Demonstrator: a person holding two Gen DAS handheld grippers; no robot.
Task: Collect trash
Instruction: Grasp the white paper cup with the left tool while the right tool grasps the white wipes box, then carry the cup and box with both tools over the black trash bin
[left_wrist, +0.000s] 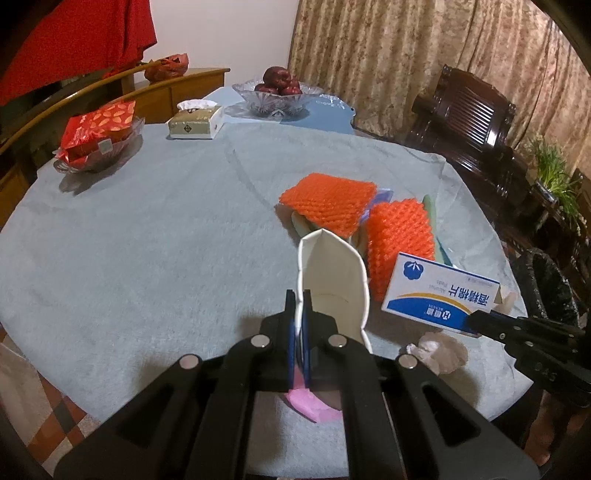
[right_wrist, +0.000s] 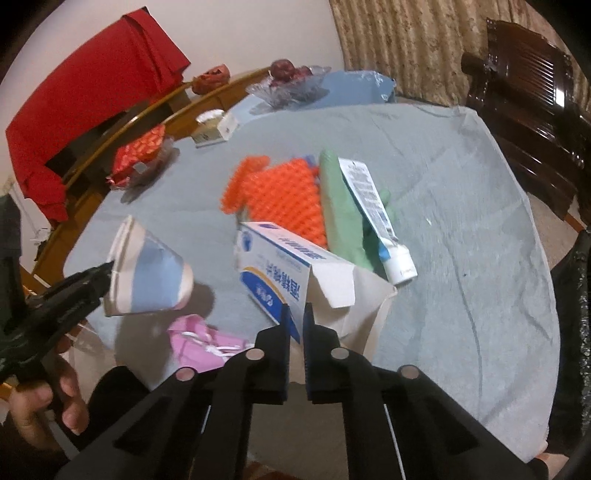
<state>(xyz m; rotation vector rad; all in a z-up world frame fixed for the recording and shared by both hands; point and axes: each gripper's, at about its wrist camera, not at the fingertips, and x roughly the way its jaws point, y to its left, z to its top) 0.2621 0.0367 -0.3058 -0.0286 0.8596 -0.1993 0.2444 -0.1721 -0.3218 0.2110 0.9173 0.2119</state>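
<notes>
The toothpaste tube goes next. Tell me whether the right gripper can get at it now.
Probably not yet: the right gripper is shut on the blue-and-white box. The toothpaste tube itself lies uncovered just beyond, on the green sheet.

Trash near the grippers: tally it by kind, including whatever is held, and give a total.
Orange foam nets: 2
Paper cup, held by the left gripper: 1
Blue-and-white box, held by the right gripper: 1
Tube: 1
Green sheet: 1
Pink item: 1
Crumpled tissue: 1
Total: 8
</notes>
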